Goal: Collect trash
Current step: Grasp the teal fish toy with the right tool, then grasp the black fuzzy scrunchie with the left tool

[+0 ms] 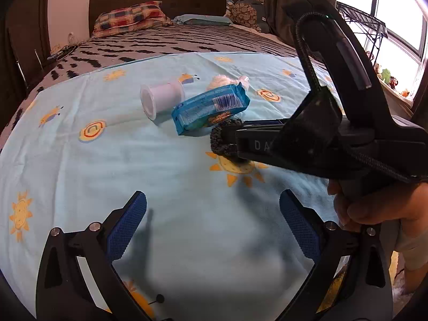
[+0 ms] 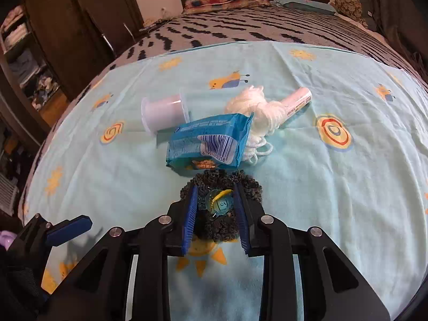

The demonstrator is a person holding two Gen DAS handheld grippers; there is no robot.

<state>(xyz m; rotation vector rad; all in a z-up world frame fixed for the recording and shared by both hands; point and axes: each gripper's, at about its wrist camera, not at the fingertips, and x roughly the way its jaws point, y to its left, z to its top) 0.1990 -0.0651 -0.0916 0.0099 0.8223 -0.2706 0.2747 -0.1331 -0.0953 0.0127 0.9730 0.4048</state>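
right tongs [image 2: 216, 203] clamped on dark scrunchie [image 2: 222, 182]; left tongs [image 1: 213, 214] wide, empty; blue packet [image 2: 207, 143] barcode partly legible.

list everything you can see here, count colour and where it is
sheet: 1, light blue with suns, over the bed's near half
spool: 1, white, on its side on the sheet
packet: 1, blue with barcode, in front of the spool
yarn: 1 tangle, white, right of the packet
tube: 1, white, behind the yarn
scrunchie: 1, dark, with a teal and yellow charm, between the right fingers
pillows: 2, checked and teal, at the headboard
left gripper: 1, black with blue fingers, open, above bare sheet
right gripper: 1, black with blue fingers, shut on the scrunchie
hand: 1, holding the right gripper's handle
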